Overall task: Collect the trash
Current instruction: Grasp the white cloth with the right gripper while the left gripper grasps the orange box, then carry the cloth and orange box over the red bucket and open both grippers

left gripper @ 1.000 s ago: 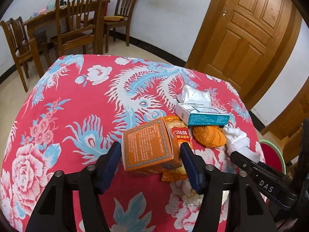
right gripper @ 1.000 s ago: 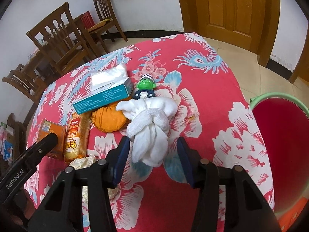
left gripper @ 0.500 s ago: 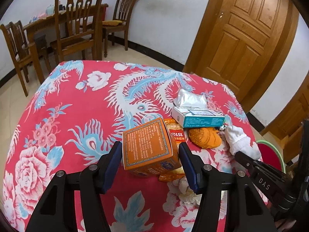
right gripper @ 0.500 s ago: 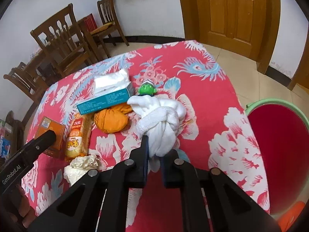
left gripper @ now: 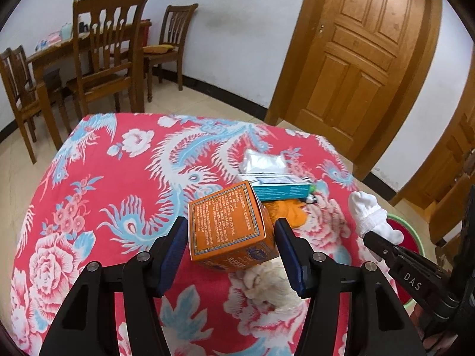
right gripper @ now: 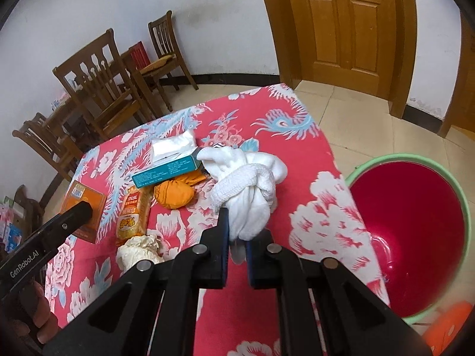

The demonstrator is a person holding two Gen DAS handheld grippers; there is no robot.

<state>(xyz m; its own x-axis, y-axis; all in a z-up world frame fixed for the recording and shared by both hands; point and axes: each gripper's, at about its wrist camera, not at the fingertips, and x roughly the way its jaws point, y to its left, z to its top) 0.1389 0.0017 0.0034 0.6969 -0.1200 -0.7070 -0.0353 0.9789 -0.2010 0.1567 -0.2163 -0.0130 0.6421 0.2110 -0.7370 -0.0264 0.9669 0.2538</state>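
right gripper [right gripper: 236, 231] clamps knotted white cloth [right gripper: 248, 190] left of red bin [right gripper: 415, 222]; left gripper [left gripper: 231, 237] grips orange box [left gripper: 230, 228], further left of bin.

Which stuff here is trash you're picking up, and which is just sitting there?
For the job:
orange box, between the left gripper fingers
knotted white cloth, pinched by the right gripper
red bin
crumpled tissue
snack packet

Just sitting there:
chairs
door
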